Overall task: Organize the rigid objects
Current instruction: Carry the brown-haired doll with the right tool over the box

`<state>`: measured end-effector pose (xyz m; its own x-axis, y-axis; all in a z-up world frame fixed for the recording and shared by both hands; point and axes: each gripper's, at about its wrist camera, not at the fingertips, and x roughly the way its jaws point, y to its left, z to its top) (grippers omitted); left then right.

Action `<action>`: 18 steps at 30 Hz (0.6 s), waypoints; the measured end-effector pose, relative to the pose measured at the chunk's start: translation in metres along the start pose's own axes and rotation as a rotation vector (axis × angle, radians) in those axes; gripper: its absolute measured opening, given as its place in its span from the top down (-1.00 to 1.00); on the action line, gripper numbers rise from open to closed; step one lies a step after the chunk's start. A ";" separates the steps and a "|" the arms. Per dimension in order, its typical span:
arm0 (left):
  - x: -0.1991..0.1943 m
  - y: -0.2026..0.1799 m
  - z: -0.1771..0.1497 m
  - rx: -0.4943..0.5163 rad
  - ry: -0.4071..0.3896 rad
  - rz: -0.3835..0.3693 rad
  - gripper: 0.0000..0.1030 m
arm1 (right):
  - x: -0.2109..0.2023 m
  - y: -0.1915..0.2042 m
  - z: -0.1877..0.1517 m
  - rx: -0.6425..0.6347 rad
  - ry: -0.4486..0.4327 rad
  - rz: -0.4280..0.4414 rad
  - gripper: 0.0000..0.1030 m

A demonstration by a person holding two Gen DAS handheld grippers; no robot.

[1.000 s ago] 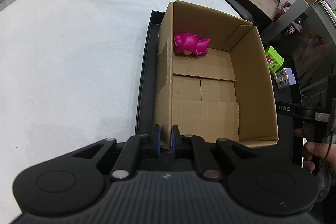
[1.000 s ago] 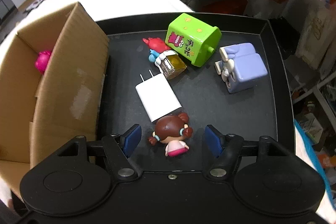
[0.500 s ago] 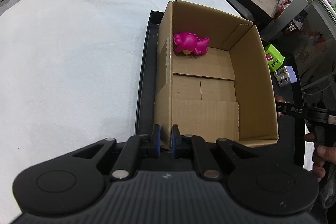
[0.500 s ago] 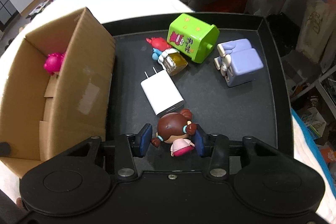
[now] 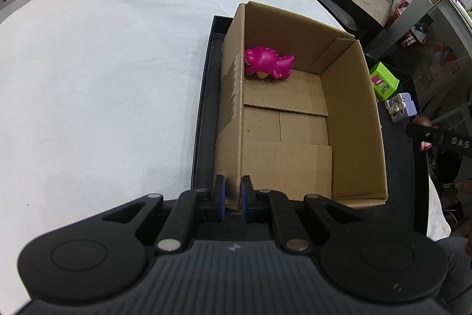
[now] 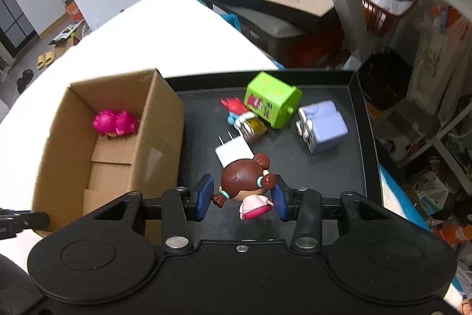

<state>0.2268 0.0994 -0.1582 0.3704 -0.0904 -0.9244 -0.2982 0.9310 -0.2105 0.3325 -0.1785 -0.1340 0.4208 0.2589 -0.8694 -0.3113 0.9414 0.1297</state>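
right gripper (image 6: 242, 198) clamped on the doll (image 6: 246, 186), cardboard box (image 6: 160, 138) sits just to its left, left gripper (image 5: 233, 198) pinching the box's near wall

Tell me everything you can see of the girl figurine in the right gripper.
The girl figurine is a small, glossy plastic-looking doll with a big brown head, hair buns with teal ties, and a pink dress. It is seen from above, clamped at the head between the right gripper pads, over the black tray, in front of the white charger.
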 end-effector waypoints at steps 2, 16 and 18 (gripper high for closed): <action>0.000 -0.001 0.000 0.001 0.000 -0.001 0.82 | -0.005 0.003 0.003 -0.005 -0.013 0.001 0.19; -0.001 0.003 -0.001 -0.001 0.004 -0.018 0.82 | -0.026 0.032 0.016 -0.058 -0.069 0.022 0.19; -0.001 0.003 0.000 0.000 0.004 -0.020 0.82 | -0.027 0.037 0.016 -0.064 -0.073 0.029 0.19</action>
<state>0.2249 0.1024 -0.1577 0.3730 -0.1102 -0.9212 -0.2907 0.9291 -0.2288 0.3233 -0.1474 -0.0981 0.4712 0.3035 -0.8282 -0.3774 0.9180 0.1217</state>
